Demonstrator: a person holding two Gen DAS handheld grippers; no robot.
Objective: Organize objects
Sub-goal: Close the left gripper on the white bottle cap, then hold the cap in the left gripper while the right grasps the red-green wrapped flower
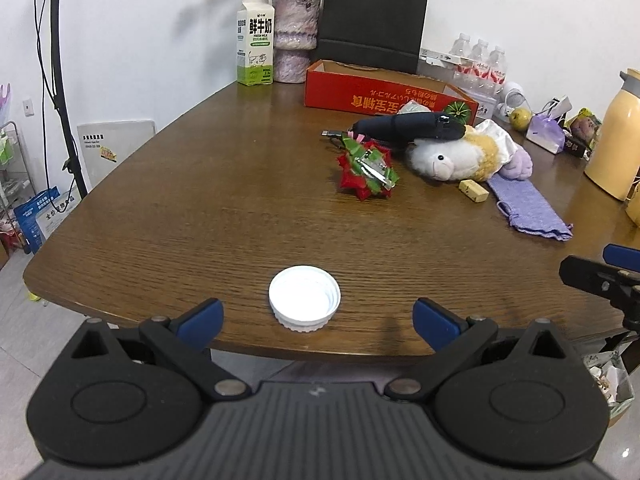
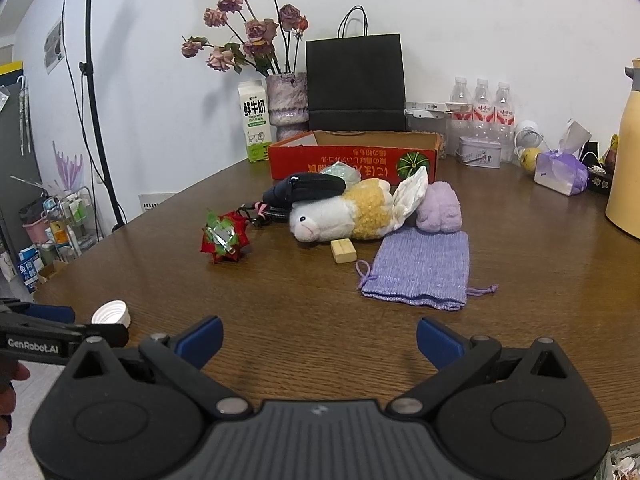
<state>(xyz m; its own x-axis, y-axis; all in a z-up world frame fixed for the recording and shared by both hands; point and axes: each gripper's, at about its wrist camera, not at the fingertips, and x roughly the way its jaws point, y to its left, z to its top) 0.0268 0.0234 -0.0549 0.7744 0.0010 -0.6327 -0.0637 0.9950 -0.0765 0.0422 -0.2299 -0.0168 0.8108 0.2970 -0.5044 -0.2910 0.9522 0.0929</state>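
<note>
Near the table's front edge in the left wrist view, a white cap [image 1: 304,299] lies open side up between the spread, empty fingers of the left gripper [image 1: 318,322] — apparently lined up for a grasp. From the right wrist view, the right gripper [image 2: 319,340] hangs open and empty short of the purple pouch [image 2: 420,274] and plush toy [image 2: 348,212] — both still outside the red box [image 2: 352,156], the likely destination.

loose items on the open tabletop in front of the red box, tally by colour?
White: 2, bottle cap, plush toy
Purple: 2, knit pouch, folded cloth
Red: 1, bow
Black: 1, black tool
Tan: 1, block
Total: 7
</note>
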